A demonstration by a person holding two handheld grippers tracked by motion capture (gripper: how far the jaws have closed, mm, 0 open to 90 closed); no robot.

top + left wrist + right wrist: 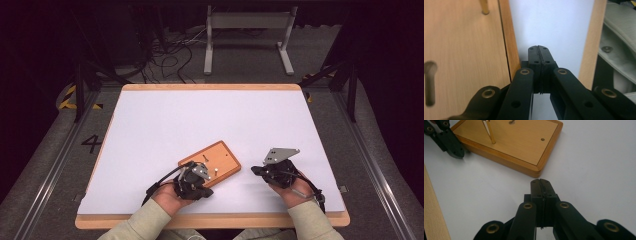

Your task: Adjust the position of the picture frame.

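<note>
1. The left gripper [539, 53] has its two black jaws pressed tight together. Nothing is between them.
2. In the left gripper view, the jaw tips sit just beside the edge of a wooden board [461, 50]. They are over the white table top [551, 25], very close to the board's side.
3. The right gripper [540, 185] also has its two jaws pressed flat together, with nothing in them.
4. In the right gripper view, the jaw tips point at the near corner of the board [524, 142]. They are close to it, with a little strip of white table in between.
5. From the high view, the wooden board [222, 160] lies flat on the table, near the front and a bit left of the middle. It is turned at a slant.
6. A thin gold peg [491, 135] stands up from the board. A small dark hole [542, 139] is near one corner of it.
7. The left gripper [192, 177] is at the board's near left end. The right gripper [272, 167] is off to the board's right side.
8. Each gripper is held by a hand in a light sleeve [145, 217] that comes in from the bottom.
9. The white table has a light wood rim [210, 220] all around.
</note>
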